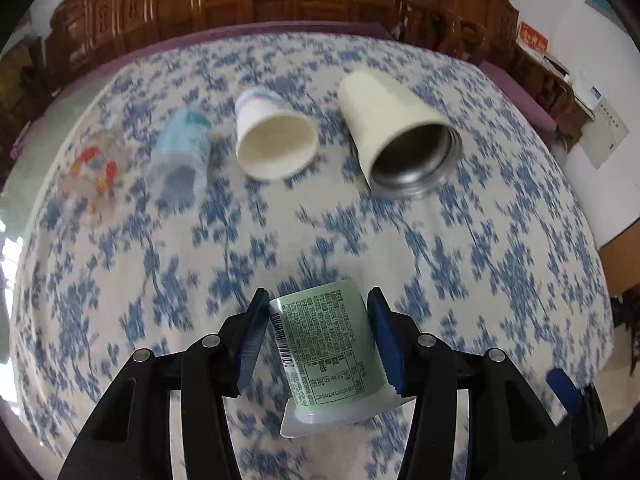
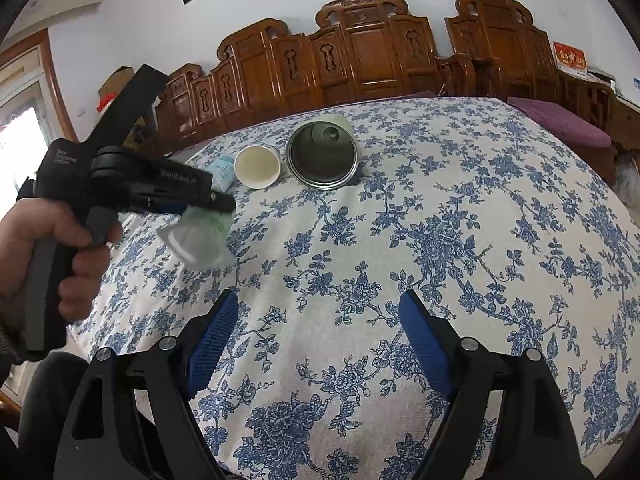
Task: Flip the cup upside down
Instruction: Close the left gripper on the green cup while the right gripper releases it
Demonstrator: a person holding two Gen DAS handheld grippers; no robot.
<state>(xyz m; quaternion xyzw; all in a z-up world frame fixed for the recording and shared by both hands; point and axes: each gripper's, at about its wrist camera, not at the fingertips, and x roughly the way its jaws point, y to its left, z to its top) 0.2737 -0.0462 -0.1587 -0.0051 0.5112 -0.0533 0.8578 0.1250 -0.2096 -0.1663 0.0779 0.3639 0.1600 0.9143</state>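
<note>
My left gripper (image 1: pixel 318 312) is shut on a pale green yogurt cup (image 1: pixel 328 344) with printed text and a white rim; it holds the cup above the table, base pointing away, rim toward the camera. In the right wrist view the left gripper (image 2: pixel 216 204) holds the same cup (image 2: pixel 200 236) tilted above the cloth at the left. My right gripper (image 2: pixel 318 320) is open and empty over the tablecloth.
On the blue-flowered tablecloth (image 1: pixel 500 240) lie a cream steel-lined tumbler (image 1: pixel 396 132), a white paper cup (image 1: pixel 272 136), a blue plastic cup (image 1: pixel 182 152) and a clear glass (image 1: pixel 96 168), all on their sides. Carved wooden chairs (image 2: pixel 360 52) stand behind.
</note>
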